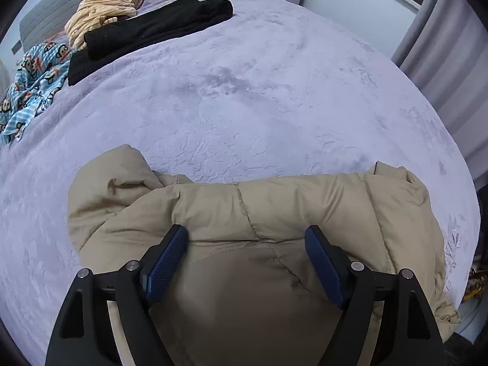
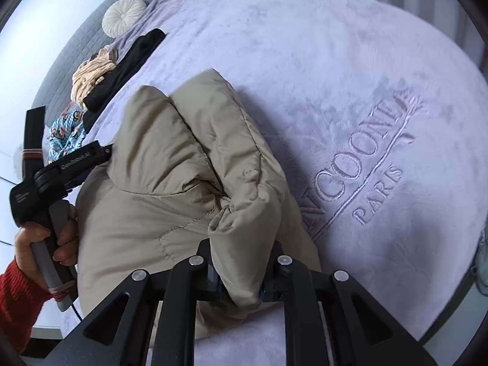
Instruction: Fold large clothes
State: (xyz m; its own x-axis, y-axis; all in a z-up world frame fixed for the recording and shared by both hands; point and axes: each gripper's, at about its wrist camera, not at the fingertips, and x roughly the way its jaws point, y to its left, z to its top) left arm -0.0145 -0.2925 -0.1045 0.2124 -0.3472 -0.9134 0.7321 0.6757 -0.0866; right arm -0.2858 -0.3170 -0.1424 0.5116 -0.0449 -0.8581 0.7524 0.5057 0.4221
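The right gripper [image 2: 241, 271] is clamped on a bunched fold of the tan puffer jacket [image 2: 170, 177], which lies folded on the lilac bedspread [image 2: 305, 61] near the bed's edge. The left gripper [image 1: 245, 241] hovers over the jacket with its blue pads [image 1: 166, 262] spread wide, holding nothing. Black folded clothes [image 1: 158, 27] sit farther up the bed

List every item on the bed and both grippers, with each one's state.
Left gripper: open, over the jacket.
Right gripper: shut on jacket fabric.
Beige puffer jacket: bunched, partly folded.
Black garments: folded, stacked.
Striped tan garment: crumpled.
Blue monkey-print garment: crumpled.
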